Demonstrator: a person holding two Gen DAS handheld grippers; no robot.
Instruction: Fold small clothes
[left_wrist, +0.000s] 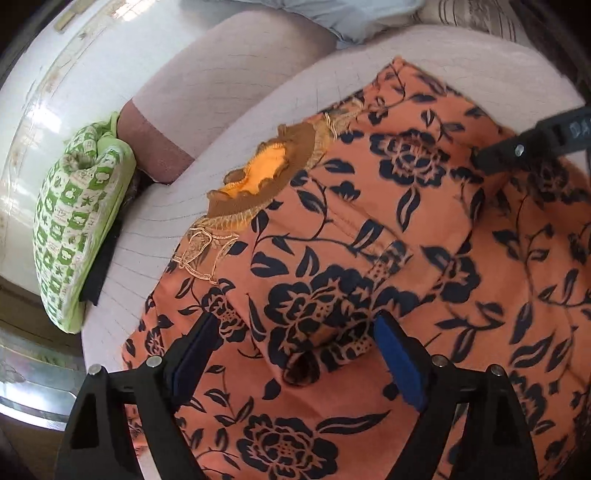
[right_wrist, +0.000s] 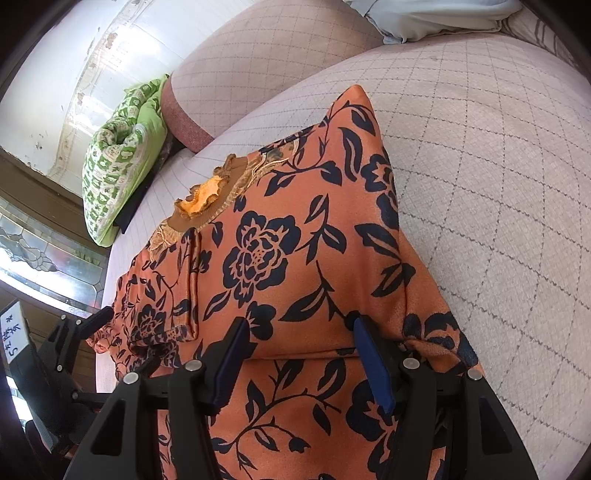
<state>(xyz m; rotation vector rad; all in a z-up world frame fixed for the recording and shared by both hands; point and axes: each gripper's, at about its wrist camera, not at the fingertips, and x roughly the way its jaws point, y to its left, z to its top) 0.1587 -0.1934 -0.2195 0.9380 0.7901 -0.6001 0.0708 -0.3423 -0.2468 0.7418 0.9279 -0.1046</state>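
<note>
An orange top with dark blue flowers (left_wrist: 369, 258) lies on a pale checked bed (left_wrist: 155, 236), its brown and yellow ruffled collar (left_wrist: 266, 173) toward the far left. A sleeve is folded over the body. My left gripper (left_wrist: 295, 332) is open above the garment, its blue pads either side of the sleeve cuff (left_wrist: 306, 365). My right gripper (right_wrist: 299, 339) is open over a folded edge of the same top (right_wrist: 295, 240), touching nothing that I can tell. The right gripper also shows at the right edge of the left wrist view (left_wrist: 517, 151).
A green and white patterned quilt roll (left_wrist: 77, 229) lies at the bed's left edge, next to a pink bolster (left_wrist: 229, 92). A pale blue cloth (right_wrist: 436, 18) lies at the far end. A white wall and a glass door (right_wrist: 37, 254) stand to the left.
</note>
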